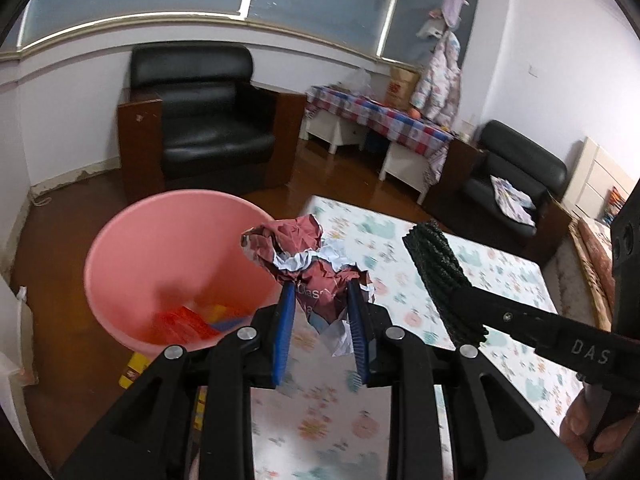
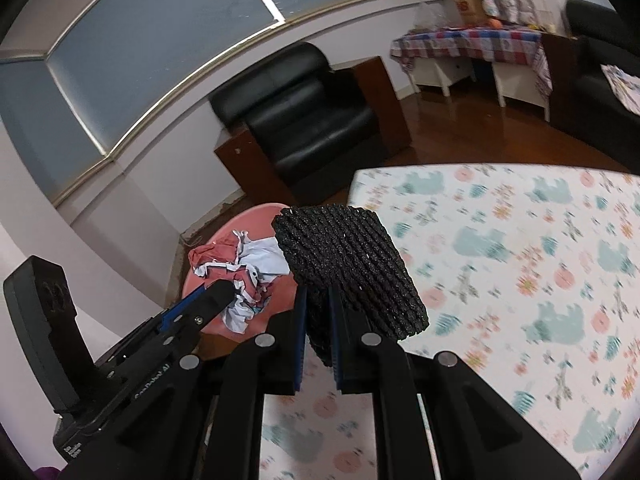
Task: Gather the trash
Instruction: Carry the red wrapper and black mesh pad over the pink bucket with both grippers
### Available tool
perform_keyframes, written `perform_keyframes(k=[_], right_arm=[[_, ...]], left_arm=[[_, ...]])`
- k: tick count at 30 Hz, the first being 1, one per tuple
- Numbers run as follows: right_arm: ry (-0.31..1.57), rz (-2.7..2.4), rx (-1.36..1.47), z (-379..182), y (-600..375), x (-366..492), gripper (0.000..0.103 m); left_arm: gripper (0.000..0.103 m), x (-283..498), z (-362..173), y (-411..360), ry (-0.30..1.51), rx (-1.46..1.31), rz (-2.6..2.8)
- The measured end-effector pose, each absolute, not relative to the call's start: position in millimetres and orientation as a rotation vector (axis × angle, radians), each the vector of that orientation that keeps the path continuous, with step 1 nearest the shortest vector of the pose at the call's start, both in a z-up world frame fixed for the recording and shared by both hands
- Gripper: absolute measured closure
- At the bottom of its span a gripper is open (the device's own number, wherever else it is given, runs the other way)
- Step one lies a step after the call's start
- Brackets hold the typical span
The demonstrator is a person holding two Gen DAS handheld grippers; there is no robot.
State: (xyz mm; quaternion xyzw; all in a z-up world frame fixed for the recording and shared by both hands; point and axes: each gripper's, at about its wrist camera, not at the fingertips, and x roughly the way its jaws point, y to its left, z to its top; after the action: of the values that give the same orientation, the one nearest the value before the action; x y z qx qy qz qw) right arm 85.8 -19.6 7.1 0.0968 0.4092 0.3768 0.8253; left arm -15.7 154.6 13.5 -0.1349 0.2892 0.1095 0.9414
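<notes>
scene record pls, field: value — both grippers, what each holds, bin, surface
left gripper: shut on crumpled paper, red and white, held up by the bin's rim
right gripper: shut on black woven pad, folded between the pads
bin: pink bucket on the wooden floor, beside the mat; red and yellow scraps already inside
surface: patterned mat, bears and flowers print
trash released: neither piece yet
background: black armchair beneath the window

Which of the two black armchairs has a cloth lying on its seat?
The smaller armchair at the right wall; the big armchair beneath the window has a bare seat.
</notes>
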Motion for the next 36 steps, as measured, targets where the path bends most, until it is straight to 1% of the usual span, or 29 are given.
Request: perform_keyframes(k=[11, 20, 30, 36], right_arm=[[0.860, 0.902, 0.189, 20, 45, 96, 0.093], [0.877, 0.965, 0.211, 14, 87, 110, 0.093], [0.951, 1.014, 0.248, -4, 134, 122, 0.092], [0.976, 1.001, 0.242, -16, 145, 123, 0.092]], left_arm=[[0.077, -23, 18, 208, 0.547, -0.269, 0.342], [0.077, -31, 12, 244, 0.532, -0.307, 0.385], [0.077, -24, 0, 254, 0.556, -0.301, 0.396], [0.077, -26, -6, 259, 0.562, -0.308, 0.388]])
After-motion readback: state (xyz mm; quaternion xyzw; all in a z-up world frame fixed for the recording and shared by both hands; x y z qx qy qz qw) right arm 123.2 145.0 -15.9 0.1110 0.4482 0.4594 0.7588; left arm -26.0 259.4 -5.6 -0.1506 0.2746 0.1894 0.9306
